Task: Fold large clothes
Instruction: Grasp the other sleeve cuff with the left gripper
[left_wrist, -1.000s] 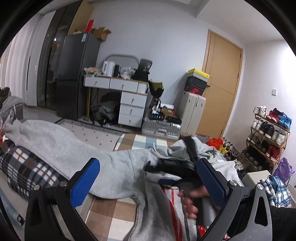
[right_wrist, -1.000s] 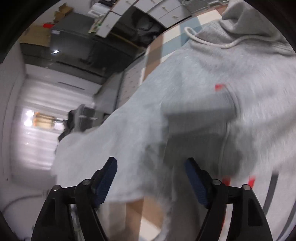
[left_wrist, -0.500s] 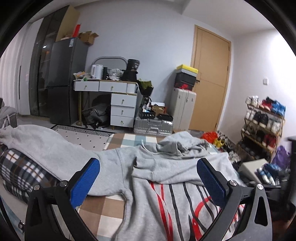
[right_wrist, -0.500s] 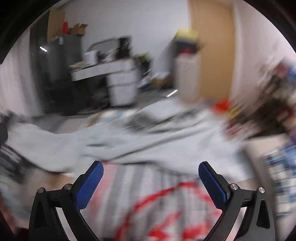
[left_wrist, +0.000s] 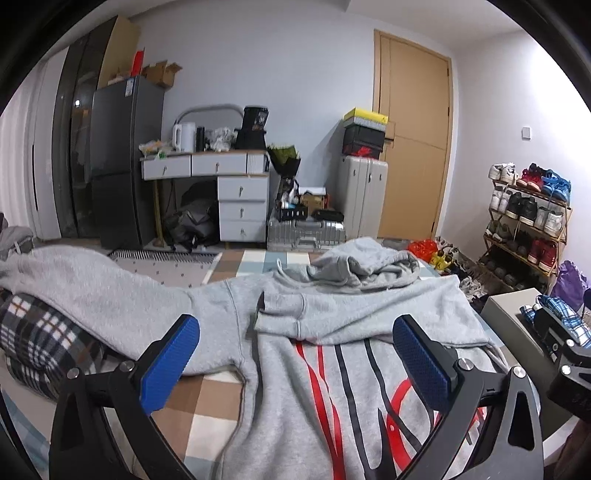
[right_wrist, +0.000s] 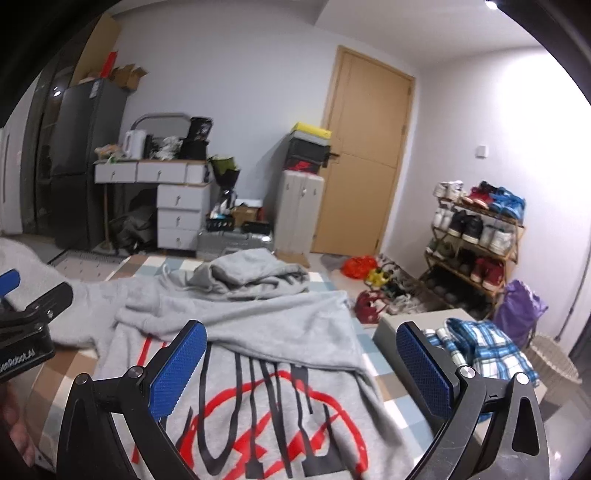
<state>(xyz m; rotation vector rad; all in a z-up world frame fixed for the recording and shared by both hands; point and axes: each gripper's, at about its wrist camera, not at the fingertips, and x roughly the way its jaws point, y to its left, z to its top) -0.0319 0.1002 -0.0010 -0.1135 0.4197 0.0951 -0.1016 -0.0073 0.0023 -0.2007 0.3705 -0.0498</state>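
Pulled back and swung upright since a second ago, when the right gripper (right_wrist: 301, 363) sat close over blurred grey cloth at a steep tilt; now level, looking across the grey hoodie (right_wrist: 258, 332) toward the door (right_wrist: 364, 155). Jaws just been opening, now spread wide, nothing between the blue pads. Gone from the left wrist view: the hand and dark gripper body formerly in front of the right pad, where only a black corner of the other tool remains at the right edge. Left gripper (left_wrist: 295, 360) likewise wide open and empty, above the hoodie (left_wrist: 332, 317). Hoodie spread flat on a checked cover (left_wrist: 192, 402), printed side up, one sleeve (left_wrist: 332, 315) folded across the chest, the other draped left over a plaid bundle (left_wrist: 40, 332), hood bunched at the far end. Lower hem cut off behind the gripper frames in both views. Print (right_wrist: 258, 424) partly covered by the folded sleeve and not readable. Far end of the left sleeve out of frame.
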